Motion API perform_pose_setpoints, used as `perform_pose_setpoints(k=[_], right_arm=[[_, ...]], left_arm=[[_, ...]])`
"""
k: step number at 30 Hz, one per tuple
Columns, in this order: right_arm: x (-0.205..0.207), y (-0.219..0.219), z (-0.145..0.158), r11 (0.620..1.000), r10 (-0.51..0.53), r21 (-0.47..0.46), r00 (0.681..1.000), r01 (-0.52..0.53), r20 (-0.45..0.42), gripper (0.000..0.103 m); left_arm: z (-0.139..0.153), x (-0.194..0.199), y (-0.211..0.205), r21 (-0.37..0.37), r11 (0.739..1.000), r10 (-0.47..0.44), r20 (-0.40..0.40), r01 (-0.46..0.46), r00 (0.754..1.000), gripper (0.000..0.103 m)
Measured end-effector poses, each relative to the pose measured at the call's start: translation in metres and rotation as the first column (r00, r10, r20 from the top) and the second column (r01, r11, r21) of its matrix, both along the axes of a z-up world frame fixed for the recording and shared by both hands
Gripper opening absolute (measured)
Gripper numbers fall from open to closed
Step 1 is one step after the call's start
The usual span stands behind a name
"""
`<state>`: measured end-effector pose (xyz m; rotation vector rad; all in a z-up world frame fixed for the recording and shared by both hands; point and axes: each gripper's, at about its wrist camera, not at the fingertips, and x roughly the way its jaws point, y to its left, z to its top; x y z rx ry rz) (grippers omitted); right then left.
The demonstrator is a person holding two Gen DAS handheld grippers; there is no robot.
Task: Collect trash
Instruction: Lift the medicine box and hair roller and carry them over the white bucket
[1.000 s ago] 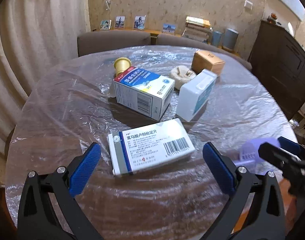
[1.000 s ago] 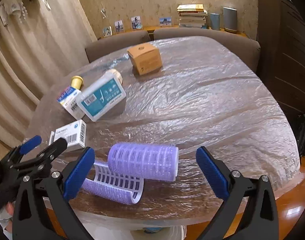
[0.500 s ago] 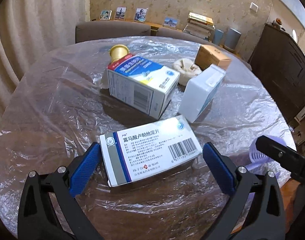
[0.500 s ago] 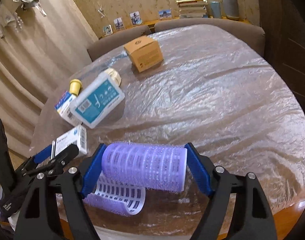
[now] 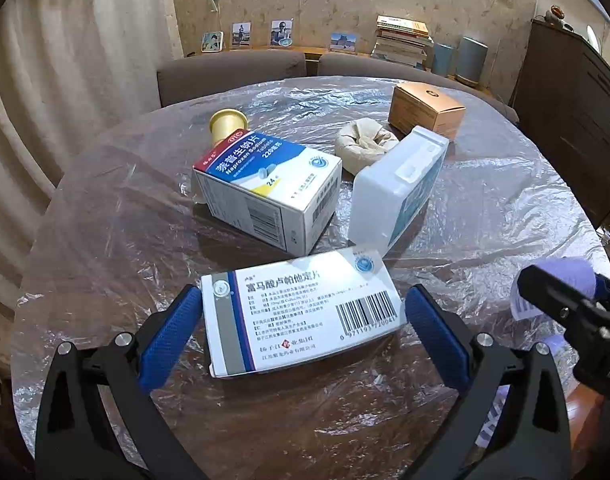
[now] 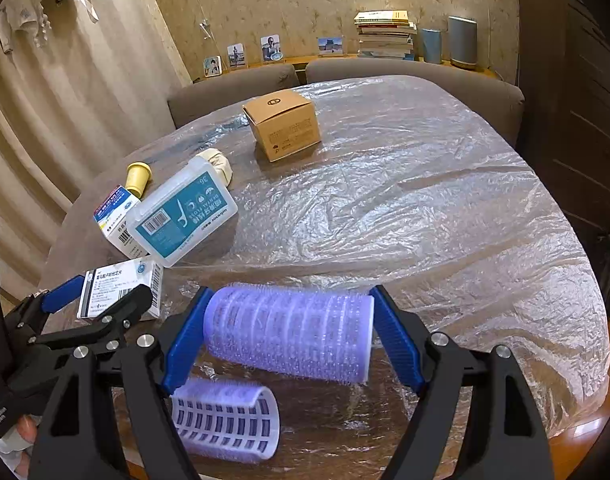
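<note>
Now the right hand-held gripper (image 6: 289,336), whose jaws have just been closing, pinches the purple hair roller (image 6: 289,330) end to end at lower centre of its view. The left hand-held gripper (image 5: 301,334) is spread around the white medicine box (image 5: 301,316) on the tabletop (image 5: 105,216) (not yet squeezed). I'd centre the pads on the box's short ends before closing.

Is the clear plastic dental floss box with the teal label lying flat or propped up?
Propped up. The clear plastic floss box tilts, its far end leaning by the blue-and-white medicine carton.
</note>
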<state>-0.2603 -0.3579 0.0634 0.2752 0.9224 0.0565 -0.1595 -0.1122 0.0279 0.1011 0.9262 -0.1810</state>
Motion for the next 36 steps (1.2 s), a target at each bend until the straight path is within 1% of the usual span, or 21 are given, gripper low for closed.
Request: perform_pose_setpoints(k=[3,6,7,11,13,17,21,23,24,27,33,36], right_arm=[[0.000,-0.002,0.001,1.000,0.000,-0.003,1.000,0.000,0.007,0.078],[0.001,-0.004,0.001,1.000,-0.005,0.000,1.000,0.005,0.011,0.078],[0.001,-0.005,0.002,1.000,-0.007,0.001,1.000,0.007,0.013,0.078],[0.002,-0.007,0.002,1.000,-0.007,0.005,1.000,0.007,0.013,0.078],[0.002,-0.006,0.002,1.000,-0.007,0.004,1.000,0.007,0.013,0.078],[0.001,-0.006,0.003,1.000,0.006,0.004,1.000,-0.006,0.018,0.078],[-0.002,-0.006,0.004,1.000,0.013,-0.002,1.000,-0.013,0.027,0.078],[-0.002,-0.007,0.006,1.000,0.012,0.002,0.999,-0.012,0.032,0.078],[-0.002,-0.007,0.006,1.000,0.011,0.003,0.999,-0.011,0.034,0.078],[-0.003,-0.007,0.009,1.000,0.016,0.012,0.999,-0.017,0.045,0.078],[-0.004,-0.007,0.014,0.998,0.034,0.045,0.998,-0.037,0.062,0.078],[-0.007,-0.006,0.022,0.997,0.057,0.054,0.994,-0.062,0.090,0.078]], left_arm=[[-0.001,0.003,0.002,-0.031,1.000,0.003,-0.029,-0.004,1.000,0.102],[-0.002,0.001,0.000,-0.022,1.000,-0.002,-0.029,0.001,1.000,0.102],[-0.003,0.000,-0.001,-0.011,1.000,-0.003,-0.030,0.003,1.000,0.102],[-0.012,-0.004,-0.013,0.090,0.996,0.009,0.003,-0.010,1.000,0.102],[-0.014,-0.007,-0.014,0.113,0.993,0.013,0.028,-0.016,1.000,0.102],[-0.015,-0.007,-0.011,0.096,0.995,0.021,0.042,-0.025,0.999,0.102],[-0.012,-0.012,-0.002,0.045,0.999,0.003,0.065,-0.006,0.998,0.101],[-0.009,-0.015,0.006,0.001,1.000,0.011,0.067,-0.011,0.998,0.101],[-0.007,-0.017,0.009,-0.006,1.000,0.017,0.074,-0.016,0.997,0.101],[0.002,-0.021,0.015,-0.013,1.000,0.024,0.102,-0.023,0.995,0.101],[0.012,-0.030,0.024,-0.035,0.999,0.013,0.113,-0.009,0.994,0.101],[0.017,-0.037,0.028,-0.045,0.999,0.005,0.119,0.001,0.993,0.101]])
